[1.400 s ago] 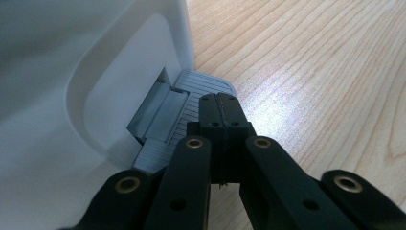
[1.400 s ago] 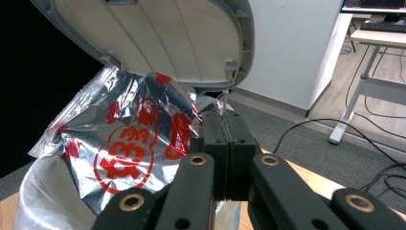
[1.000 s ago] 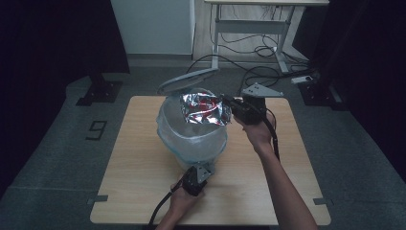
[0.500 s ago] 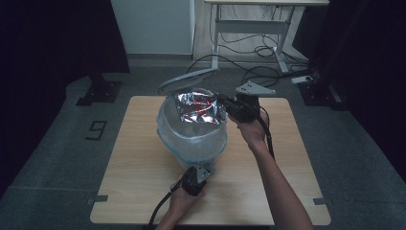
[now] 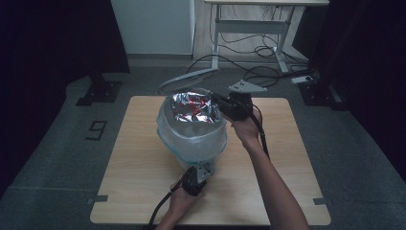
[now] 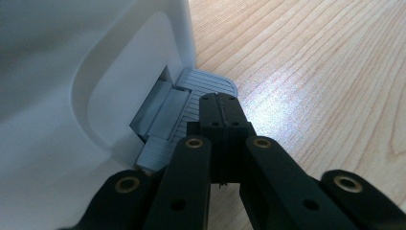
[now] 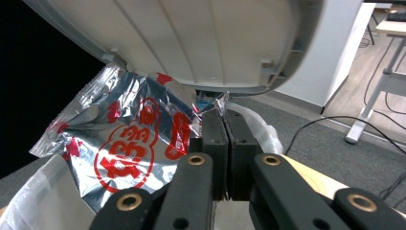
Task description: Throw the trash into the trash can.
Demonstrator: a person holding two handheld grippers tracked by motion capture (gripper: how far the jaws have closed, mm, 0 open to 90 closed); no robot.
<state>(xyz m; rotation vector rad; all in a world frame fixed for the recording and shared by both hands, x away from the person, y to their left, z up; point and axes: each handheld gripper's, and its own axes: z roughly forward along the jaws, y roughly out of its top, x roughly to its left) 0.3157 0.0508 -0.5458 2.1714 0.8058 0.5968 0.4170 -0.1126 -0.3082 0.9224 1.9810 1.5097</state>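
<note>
Pressing the pedal (image 6: 203,103) with the clenched left hand-held gripper (image 6: 218,103), the wrapper (image 7: 129,143) is held over the open bin (image 5: 191,132), unreleased, by the right hand-held gripper (image 7: 223,120).

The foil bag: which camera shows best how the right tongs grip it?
The right gripper view: the right tongs are shut on a corner of the foil bag, its red print clear. The high view shows the bag crumpled over the bin. The left gripper view looks at the bin's pedal.
</note>
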